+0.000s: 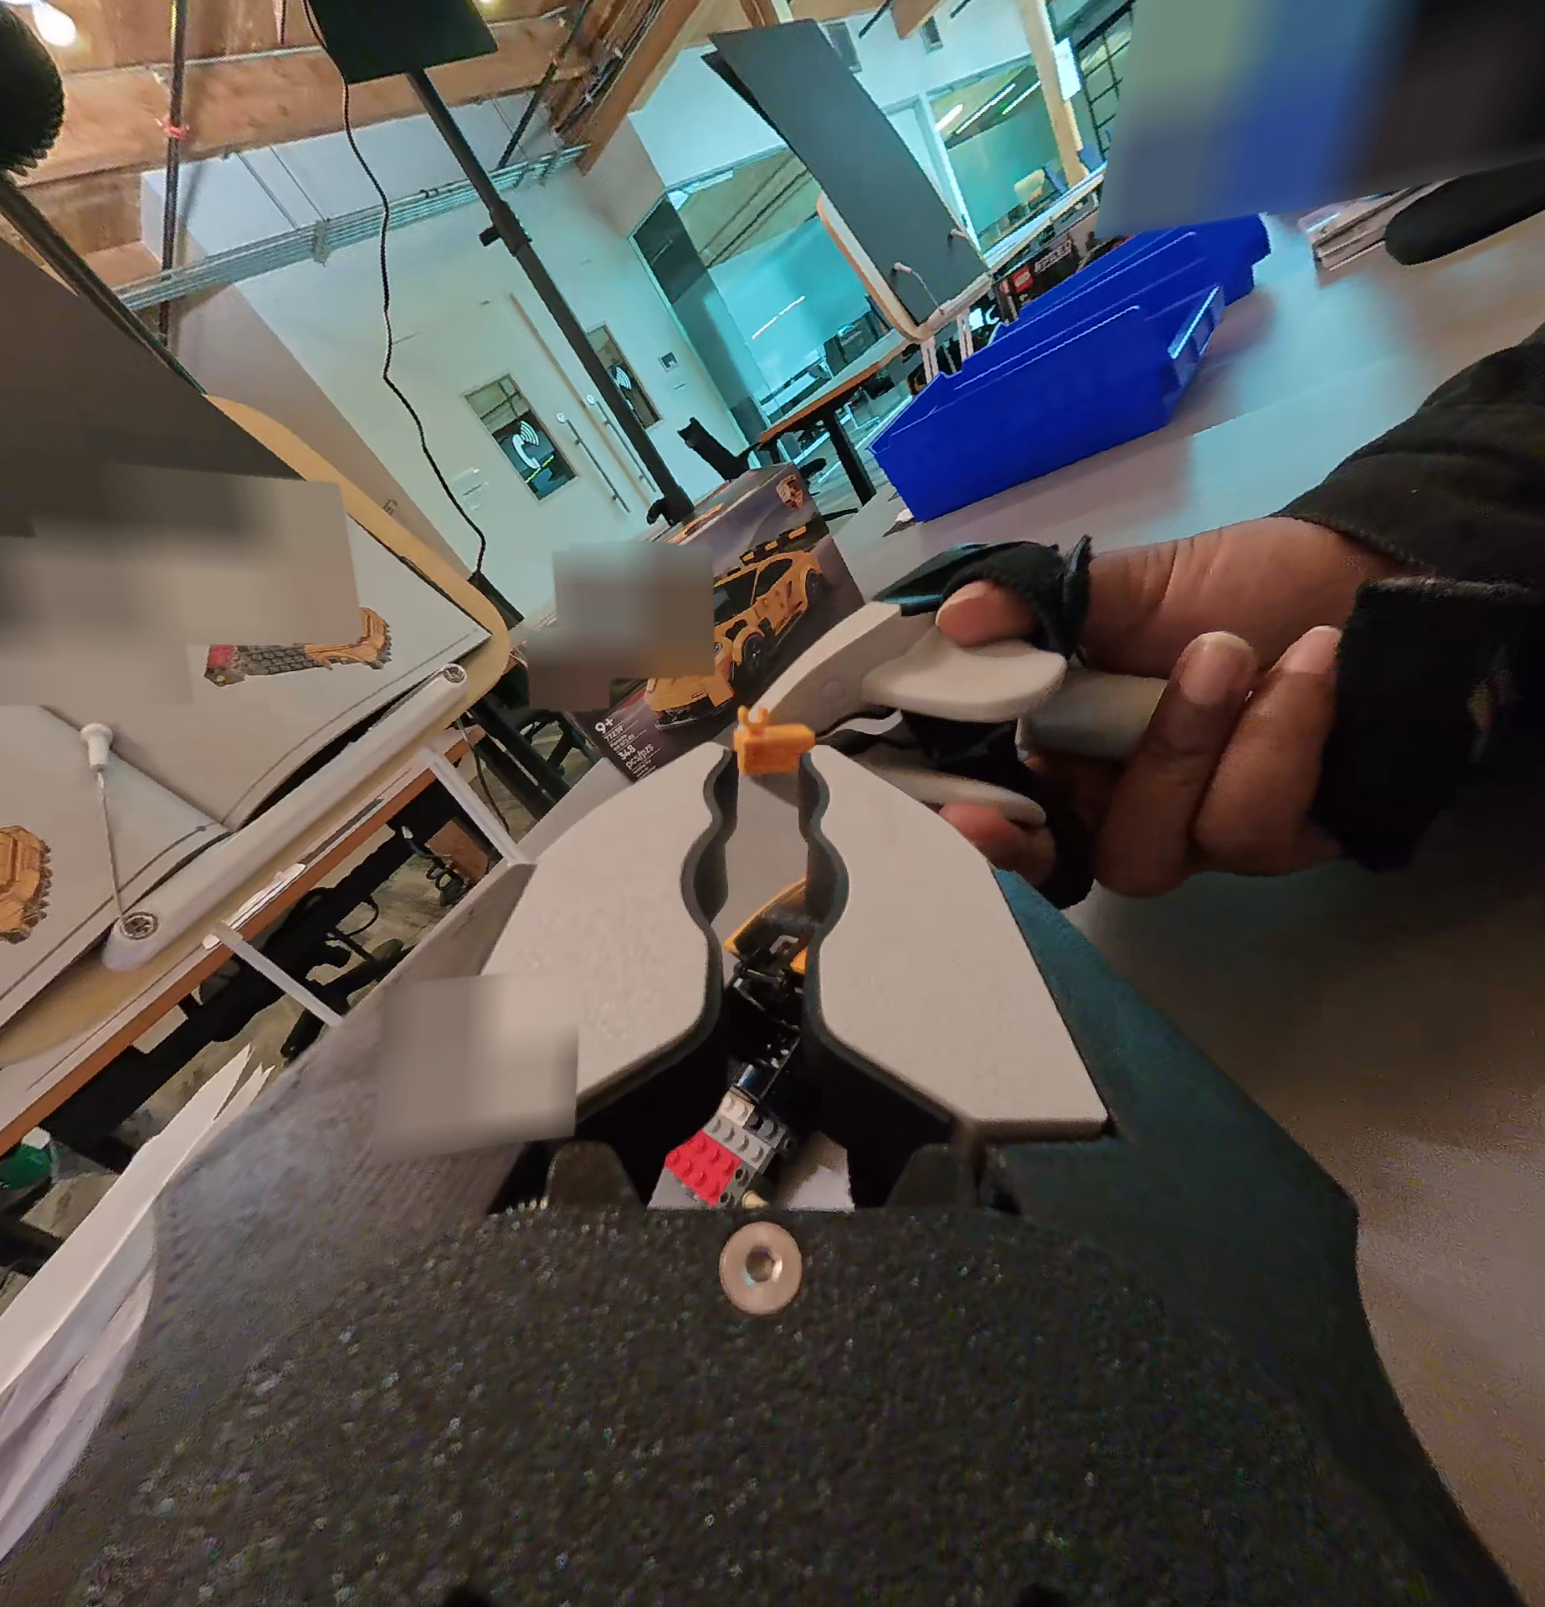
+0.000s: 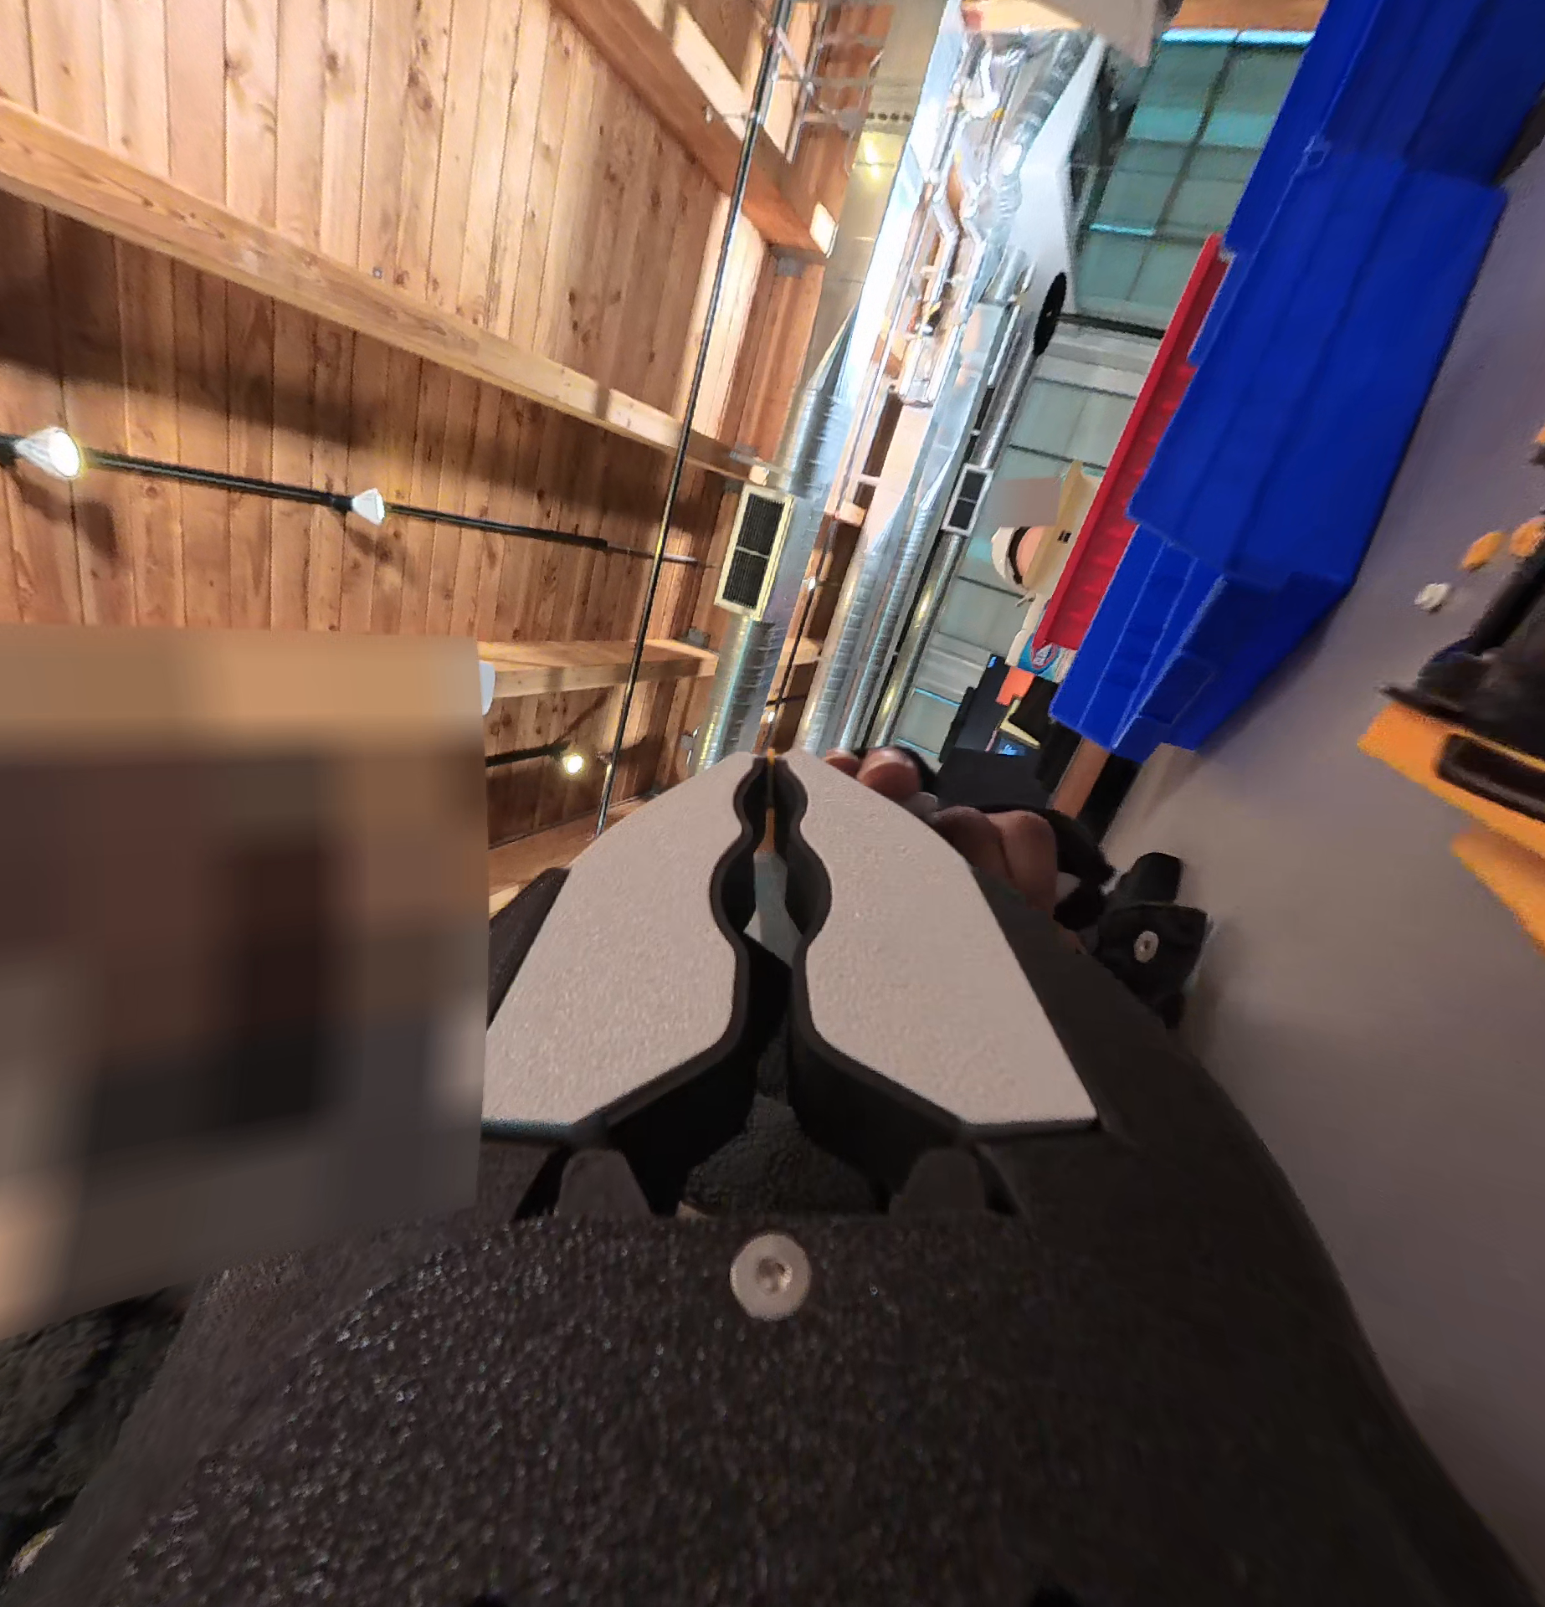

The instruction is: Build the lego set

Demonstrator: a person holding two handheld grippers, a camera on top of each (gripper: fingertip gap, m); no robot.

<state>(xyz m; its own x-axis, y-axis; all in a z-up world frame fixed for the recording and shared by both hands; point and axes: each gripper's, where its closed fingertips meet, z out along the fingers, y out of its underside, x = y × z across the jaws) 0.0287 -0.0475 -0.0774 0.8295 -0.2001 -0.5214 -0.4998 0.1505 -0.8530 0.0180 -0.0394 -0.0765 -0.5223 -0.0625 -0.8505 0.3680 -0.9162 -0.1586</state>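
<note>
1. Mid-handover above the grey surface (image 1: 1273,1000): your left tool (image 1: 769,774) is narrowed onto a small orange clip piece (image 1: 773,750) at its very tips, while your right tool (image 1: 839,696) meets the piece from three o'clock.
2. In the right wrist view, your right tool (image 2: 771,783) is nearly closed, with a thin orange sliver between its tips; firm hold cannot be told.
3. Judgement: confirm one grip is secure before easing the other.
4. The part-built car model (image 1: 752,1122) sits below the left tool, at six o'clock; keep the clip upright for seating.
</note>
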